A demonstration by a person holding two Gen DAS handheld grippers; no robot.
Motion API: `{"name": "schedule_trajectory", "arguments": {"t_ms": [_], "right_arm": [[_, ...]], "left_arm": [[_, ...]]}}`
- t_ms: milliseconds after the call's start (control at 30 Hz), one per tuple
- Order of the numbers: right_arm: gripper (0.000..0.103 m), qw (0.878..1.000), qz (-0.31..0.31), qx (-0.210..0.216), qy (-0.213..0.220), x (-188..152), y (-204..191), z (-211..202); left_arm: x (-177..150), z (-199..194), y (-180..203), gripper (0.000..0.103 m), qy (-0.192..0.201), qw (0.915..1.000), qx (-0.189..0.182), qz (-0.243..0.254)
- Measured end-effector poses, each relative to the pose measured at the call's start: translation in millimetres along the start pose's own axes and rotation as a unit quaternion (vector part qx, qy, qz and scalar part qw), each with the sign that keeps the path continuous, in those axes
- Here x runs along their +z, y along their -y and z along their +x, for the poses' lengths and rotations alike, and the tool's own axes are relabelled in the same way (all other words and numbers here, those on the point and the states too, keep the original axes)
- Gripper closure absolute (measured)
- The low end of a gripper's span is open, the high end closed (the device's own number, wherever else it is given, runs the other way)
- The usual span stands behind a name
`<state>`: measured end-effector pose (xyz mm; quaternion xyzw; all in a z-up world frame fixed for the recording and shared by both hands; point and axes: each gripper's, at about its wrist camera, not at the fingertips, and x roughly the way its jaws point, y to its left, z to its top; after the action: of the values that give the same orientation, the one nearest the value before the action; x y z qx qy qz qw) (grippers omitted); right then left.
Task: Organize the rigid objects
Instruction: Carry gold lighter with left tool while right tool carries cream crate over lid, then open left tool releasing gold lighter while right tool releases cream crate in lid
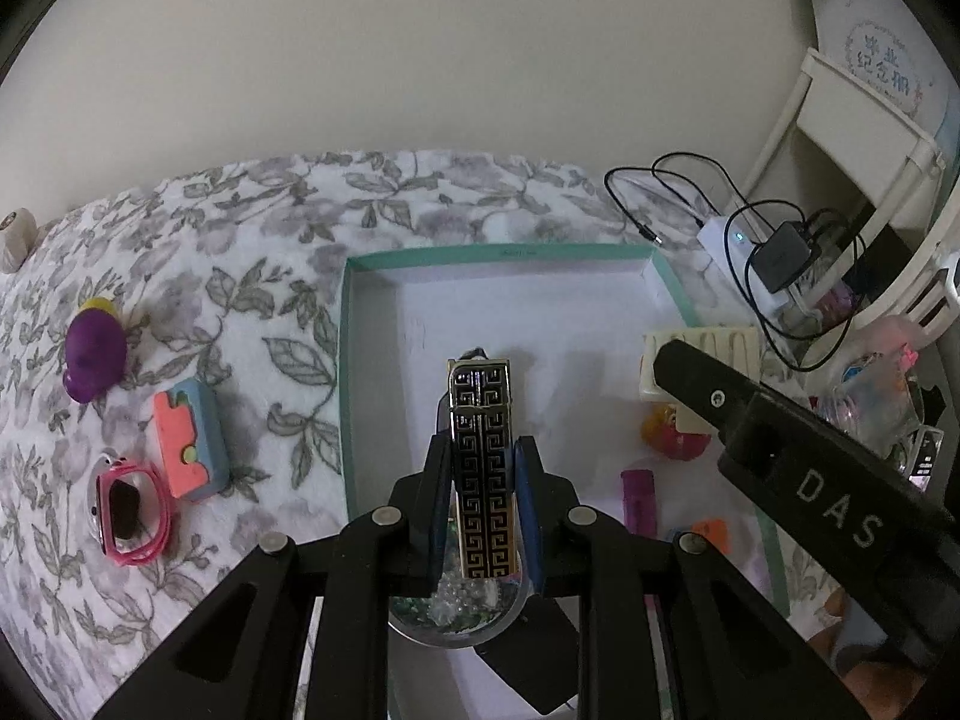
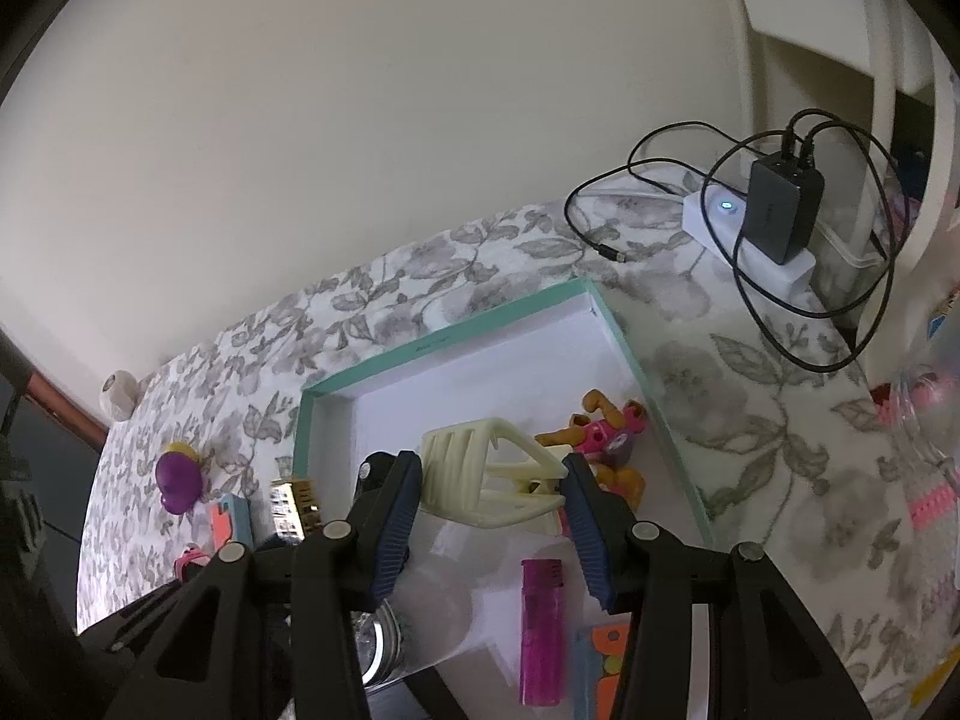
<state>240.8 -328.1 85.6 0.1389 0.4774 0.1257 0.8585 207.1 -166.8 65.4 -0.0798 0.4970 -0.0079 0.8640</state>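
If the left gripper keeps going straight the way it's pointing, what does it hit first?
Probably the bare white floor of the teal-rimmed shallow box. The left gripper, shut on a black-and-gold patterned rectangular lighter, points down into it; depth is uncertain.

Black-and-gold key-pattern lighter [image 1: 483,468]: upright, clamped between the left gripper [image 1: 483,468] pads, over the teal-rimmed box [image 1: 498,253]. Cream claw hair clip [image 2: 492,474]: held between the right gripper [image 2: 489,486] pads, above the same box. Magenta lighter [image 2: 542,630]: flat in the box, just below the right gripper.

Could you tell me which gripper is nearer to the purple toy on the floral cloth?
Left. The left gripper hangs over the tray's left part, nearer the purple toy; the right gripper sits farther right.
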Motion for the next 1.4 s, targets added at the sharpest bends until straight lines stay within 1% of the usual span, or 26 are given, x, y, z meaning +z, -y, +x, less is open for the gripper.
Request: {"name": "schedule_trajectory", "arguments": {"t_ms": [267, 700, 933, 1100, 1233, 1400], "right_arm": [[0.052, 1.000, -0.011, -0.003, -0.023, -4, -7, 9], [0.051, 0.999, -0.014, -0.004, -0.043, -7, -8, 15], [0.051, 0.999, -0.018, -0.003, -0.040, -6, -11, 12], [0.051, 0.999, -0.024, -0.005, -0.023, -1, -14, 1], [0.051, 1.000, -0.027, -0.005, -0.011, 2, -16, -7], [0.051, 1.000, -0.028, -0.007, -0.010, 2, -16, -7]], "left_arm": [[0, 5, -3, 0.081, -0.011, 0.9998, -0.009, -0.010], [0, 9, -2, 0.081, -0.025, 0.9996, -0.006, -0.013], [2, 4, -2, 0.079, -0.021, 0.9997, -0.002, -0.009], [6, -5, -5, 0.079, -0.014, 0.9997, -0.007, -0.017], [9, -12, -9, 0.079, -0.006, 0.9998, 0.006, -0.019], [11, -12, -22, 0.079, -0.010, 0.9987, 0.033, -0.037]]}}
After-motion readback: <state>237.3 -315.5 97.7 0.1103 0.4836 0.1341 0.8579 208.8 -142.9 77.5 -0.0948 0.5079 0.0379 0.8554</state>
